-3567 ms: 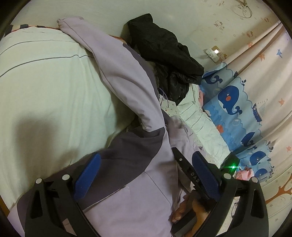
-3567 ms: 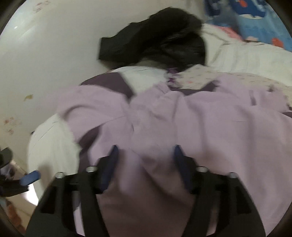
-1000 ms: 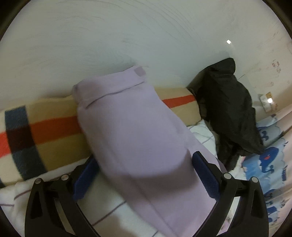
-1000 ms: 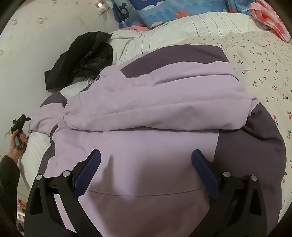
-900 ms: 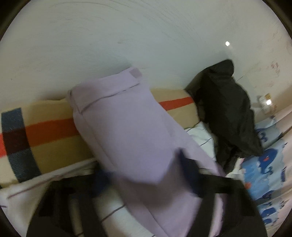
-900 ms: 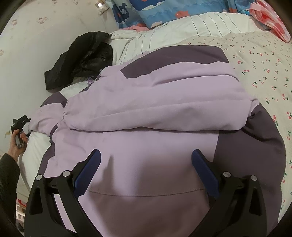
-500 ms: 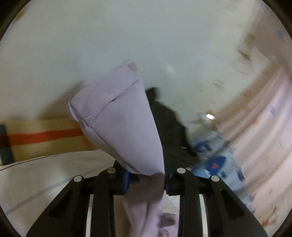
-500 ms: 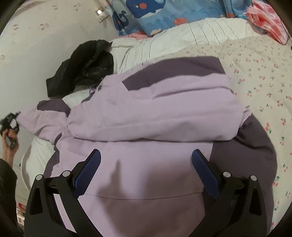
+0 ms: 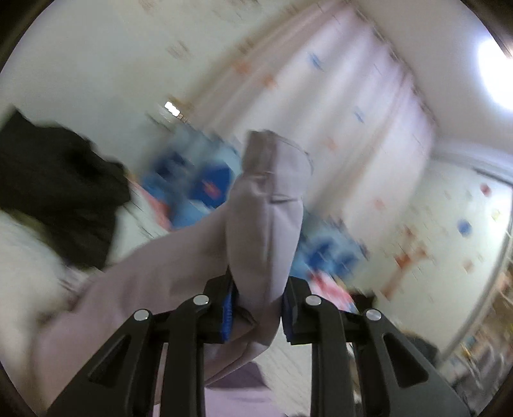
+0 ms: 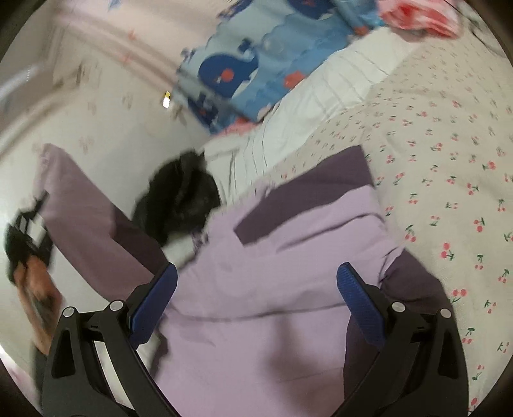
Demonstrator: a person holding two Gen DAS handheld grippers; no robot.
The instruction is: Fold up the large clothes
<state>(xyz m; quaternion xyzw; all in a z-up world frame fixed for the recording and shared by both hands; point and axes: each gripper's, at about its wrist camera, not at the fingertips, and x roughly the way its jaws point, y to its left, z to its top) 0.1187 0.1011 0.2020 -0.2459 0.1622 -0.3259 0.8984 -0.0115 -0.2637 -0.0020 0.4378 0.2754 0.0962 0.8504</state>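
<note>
Lilac sleeve point(image 9: 266, 205) upright, cuff uppermost

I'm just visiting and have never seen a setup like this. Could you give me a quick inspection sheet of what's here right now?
Surface: bed with cherry-print sheet.
Job's things: lilac jacket spread on the bed; its sleeve lifted off it.
Clutter: black garment by the wall; whale-print bedding; pink cloth.
Grippers: left gripper closing, pads pressing the sleeve; right gripper open above the jacket, holding nothing.
Cables: nothing seen.
Surroundings: patterned wall, curtain, ceiling light.
</note>
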